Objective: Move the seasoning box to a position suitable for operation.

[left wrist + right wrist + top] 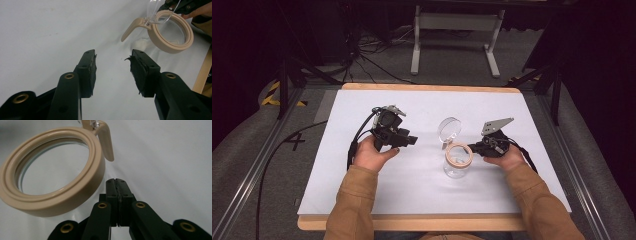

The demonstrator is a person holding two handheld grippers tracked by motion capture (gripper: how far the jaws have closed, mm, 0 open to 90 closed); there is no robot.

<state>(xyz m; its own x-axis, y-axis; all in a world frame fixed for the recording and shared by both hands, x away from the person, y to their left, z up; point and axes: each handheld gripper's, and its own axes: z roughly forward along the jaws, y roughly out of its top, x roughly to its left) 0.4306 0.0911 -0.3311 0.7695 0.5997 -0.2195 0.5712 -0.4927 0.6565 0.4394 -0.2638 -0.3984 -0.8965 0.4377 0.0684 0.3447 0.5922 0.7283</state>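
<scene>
Tan-sleeved forearms reach over a white table (pixel 362 200). Just right of the clear glass jar (pixel 457 167), the right gripper (pixel 473 149) has its jaws pressed together on nothing, tips beside the jar's beige rim (pixel 53 195). Well left of the jar, the left gripper (pixel 412 140) is released, jaws apart. Above the jar, its clear lid (pixel 448 128) stands flipped up.

Open-lidded glass jar (pixel 457 161) between left gripper (pixel 408 140), right gripper (pixel 472 149).
</scene>
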